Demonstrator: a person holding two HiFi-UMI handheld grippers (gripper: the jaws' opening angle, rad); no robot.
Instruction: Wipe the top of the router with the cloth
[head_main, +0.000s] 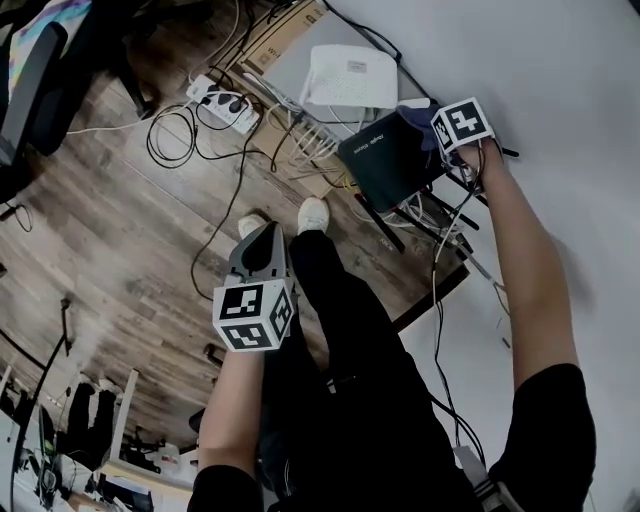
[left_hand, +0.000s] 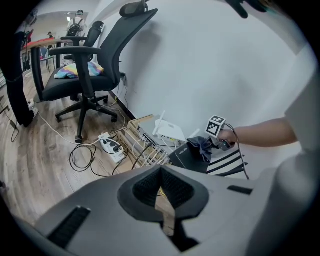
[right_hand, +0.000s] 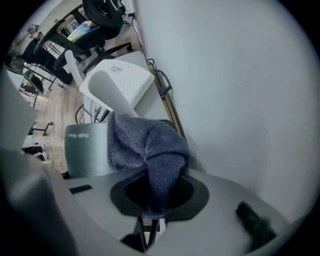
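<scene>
A black router (head_main: 390, 160) with antennas sits on the floor by the white wall, with a white router (head_main: 345, 78) just beyond it. My right gripper (head_main: 440, 135) is shut on a dark blue cloth (head_main: 418, 128) that drapes onto the black router's far corner. In the right gripper view the cloth (right_hand: 145, 145) hangs from my right gripper (right_hand: 155, 200) over the black router (right_hand: 85, 150), and the white router (right_hand: 122, 82) lies ahead. My left gripper (head_main: 262, 238) hangs shut and empty above the person's shoes, well away from both routers. Its own view shows the black router (left_hand: 187, 156) and the cloth (left_hand: 202, 146) far off.
A power strip (head_main: 222, 105) and tangled cables (head_main: 180, 140) lie on the wooden floor left of the routers. A cardboard box (head_main: 290, 30) stands behind them. An office chair (left_hand: 95, 65) stands further off. The person's shoes (head_main: 313, 215) are close to the black router.
</scene>
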